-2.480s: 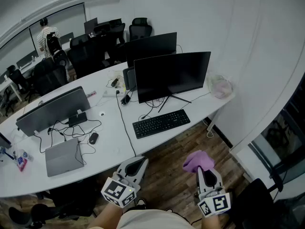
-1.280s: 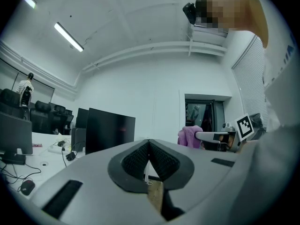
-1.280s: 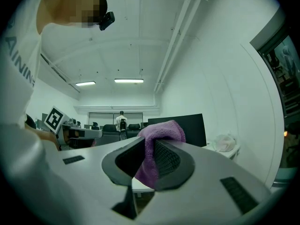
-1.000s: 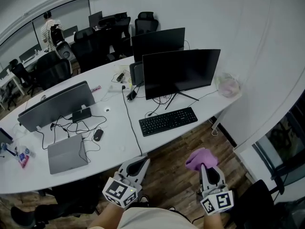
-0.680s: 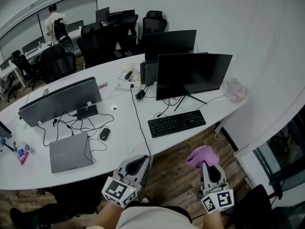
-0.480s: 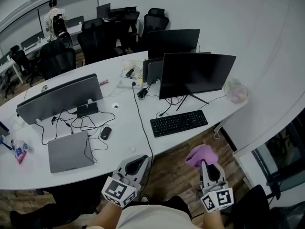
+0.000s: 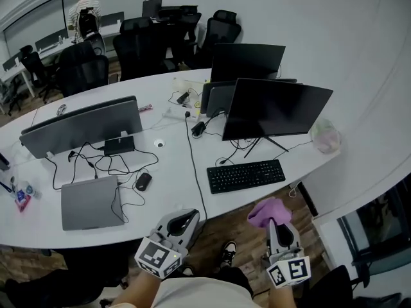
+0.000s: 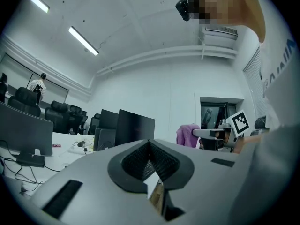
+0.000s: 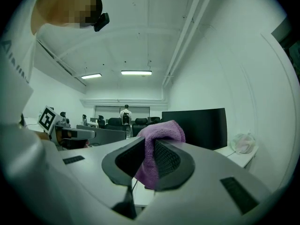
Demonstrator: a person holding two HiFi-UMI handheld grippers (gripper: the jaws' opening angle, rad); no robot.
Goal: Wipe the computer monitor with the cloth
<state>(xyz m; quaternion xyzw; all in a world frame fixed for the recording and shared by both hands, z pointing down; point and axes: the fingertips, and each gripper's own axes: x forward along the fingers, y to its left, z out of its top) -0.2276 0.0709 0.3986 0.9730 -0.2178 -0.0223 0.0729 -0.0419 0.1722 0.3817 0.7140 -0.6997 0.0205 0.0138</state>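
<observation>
A dark computer monitor stands on the white desk, with a black keyboard in front of it. It also shows in the right gripper view as the monitor. My right gripper is held low over the wooden floor, short of the desk edge, shut on a purple cloth that bunches above the jaws; the cloth fills the jaw gap. My left gripper is beside it at the left, shut with nothing held.
A second monitor stands behind the first. A grey screen, a closed laptop, a mouse and cables lie at the left. A bag sits at the desk's right end. Office chairs and a person are far back.
The view has shifted: the desk and monitor now sit further right and lower in the head view. Both grippers keep their places and the cloth stays clamped.
</observation>
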